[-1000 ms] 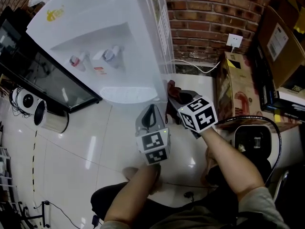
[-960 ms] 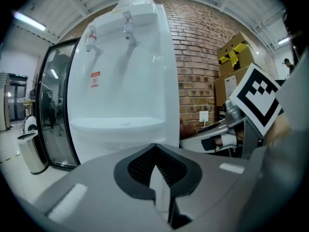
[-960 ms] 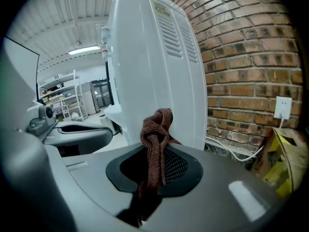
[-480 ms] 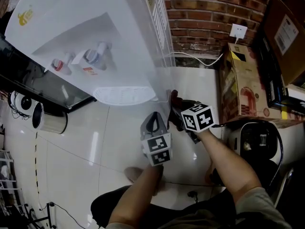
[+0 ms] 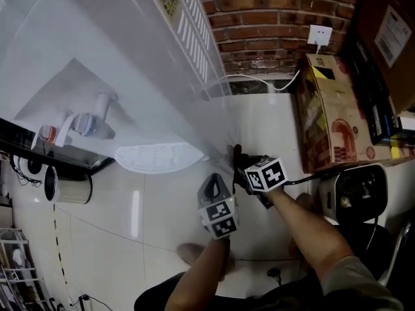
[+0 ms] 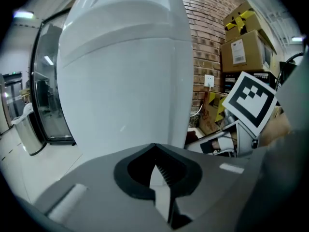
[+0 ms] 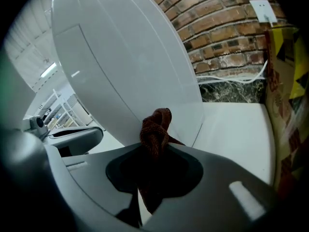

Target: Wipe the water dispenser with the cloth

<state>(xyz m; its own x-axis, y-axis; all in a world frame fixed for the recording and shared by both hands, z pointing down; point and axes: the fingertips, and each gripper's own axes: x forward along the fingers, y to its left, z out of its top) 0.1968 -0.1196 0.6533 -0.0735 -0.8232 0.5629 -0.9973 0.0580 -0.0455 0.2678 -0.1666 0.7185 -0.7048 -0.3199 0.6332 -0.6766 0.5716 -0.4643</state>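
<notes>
The cloth [image 7: 155, 128], a dark red-brown bunch, is clamped in the right gripper [image 7: 152, 146], whose jaws close tightly on it so that a knotted end sticks out past the tips. It sits low against the white side panel of the dispenser [image 5: 130, 76], close to the floor [image 5: 162, 212]. Whether the fabric actually touches the panel cannot be told. The left gripper [image 6: 155, 170] hangs just beside the right one, facing the dispenser's front corner, its jaws together with nothing between them. For a good wipe, the protruding end should be pressed flat on the panel so that fabric, not the hard jaw tips, meets the plastic. Strokes should likely run in overlapping bands along the panel, with the grip firm enough that the cloth does not drag out. The empty left gripper is best held clear of the stroke, and the cable [image 5: 259, 83] at the rear foot of the dispenser is best avoided. Count: one dispenser, with two taps, one red [image 5: 48, 133] and one blue [image 5: 87, 123], and one drip tray [image 5: 159, 157]; one cloth; two grippers; one wall socket [image 5: 320, 35]; at least two boxes [image 5: 327, 109] against the brick wall [image 5: 272, 18].
</notes>
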